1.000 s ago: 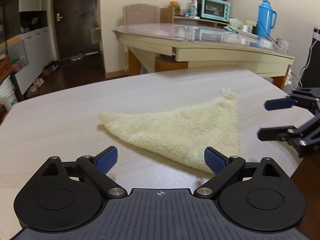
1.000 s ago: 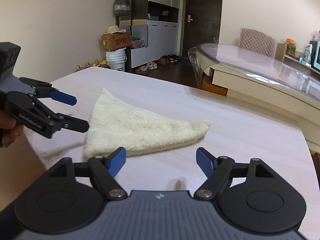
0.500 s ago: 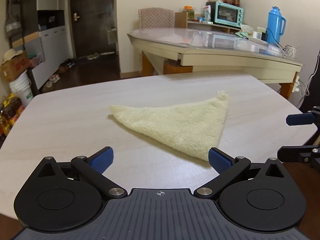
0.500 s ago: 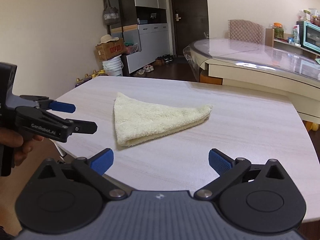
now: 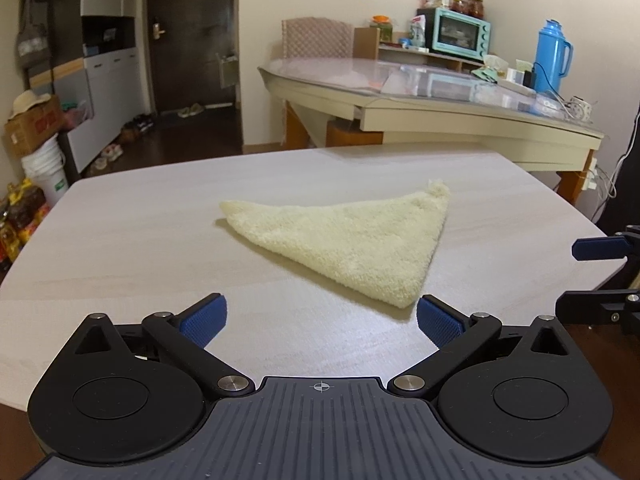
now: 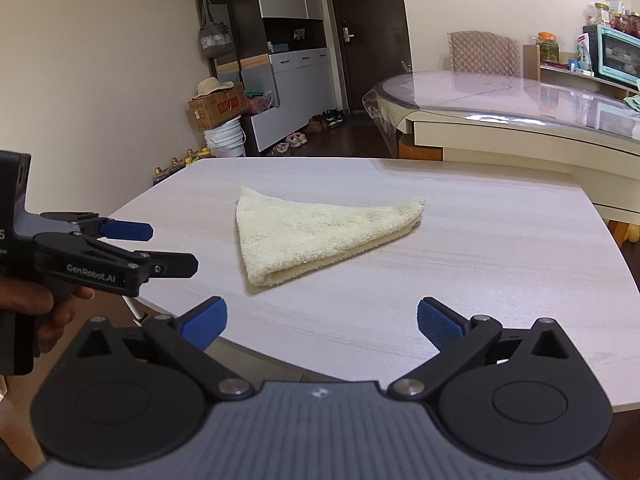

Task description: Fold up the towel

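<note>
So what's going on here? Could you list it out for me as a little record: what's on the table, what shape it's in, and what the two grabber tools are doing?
item: cream towel
shape: folded into a triangle, lying flat
surface: light wood-grain table
left gripper: jaws open, nothing between them, short of the towel's near corner
right gripper: jaws open, nothing between them, apart from the towel
hand: gripping the left tool's handle, seen in the right wrist view
contact with towel: none
</note>
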A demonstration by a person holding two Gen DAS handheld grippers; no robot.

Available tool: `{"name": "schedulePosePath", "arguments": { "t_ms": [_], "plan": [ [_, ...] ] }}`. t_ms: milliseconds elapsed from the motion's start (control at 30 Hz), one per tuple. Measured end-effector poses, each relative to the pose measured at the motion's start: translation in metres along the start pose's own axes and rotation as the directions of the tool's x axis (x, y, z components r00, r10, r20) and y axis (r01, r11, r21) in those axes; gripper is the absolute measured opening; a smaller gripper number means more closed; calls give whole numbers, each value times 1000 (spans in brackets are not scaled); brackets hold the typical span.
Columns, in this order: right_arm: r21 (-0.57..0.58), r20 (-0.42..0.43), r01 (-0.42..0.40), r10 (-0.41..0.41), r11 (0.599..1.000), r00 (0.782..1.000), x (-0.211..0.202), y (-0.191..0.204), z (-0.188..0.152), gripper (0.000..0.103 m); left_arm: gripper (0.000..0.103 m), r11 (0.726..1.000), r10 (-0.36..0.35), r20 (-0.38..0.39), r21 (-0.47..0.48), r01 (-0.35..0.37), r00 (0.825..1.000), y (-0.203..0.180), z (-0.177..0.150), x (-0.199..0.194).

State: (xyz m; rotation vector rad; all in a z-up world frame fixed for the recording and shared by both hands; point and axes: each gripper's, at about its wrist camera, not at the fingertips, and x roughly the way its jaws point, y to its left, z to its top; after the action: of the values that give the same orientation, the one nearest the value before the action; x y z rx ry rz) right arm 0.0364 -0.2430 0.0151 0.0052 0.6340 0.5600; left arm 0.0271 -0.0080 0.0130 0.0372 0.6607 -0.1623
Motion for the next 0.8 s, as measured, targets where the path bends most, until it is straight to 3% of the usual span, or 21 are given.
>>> {"name": "schedulePosePath", "arguments": {
  "t_ms": [500,800],
  "plan": [
    [-3,-1,1,-1,1000,1000,-2,2,2,102,103,1000,-4,-6,20,4,1000,-4,0,3],
    [25,30,-9,8,1000,1000,30,-28,42,98,103,999,26,10,23,-26,1000,14,10,8]
  ]
}}
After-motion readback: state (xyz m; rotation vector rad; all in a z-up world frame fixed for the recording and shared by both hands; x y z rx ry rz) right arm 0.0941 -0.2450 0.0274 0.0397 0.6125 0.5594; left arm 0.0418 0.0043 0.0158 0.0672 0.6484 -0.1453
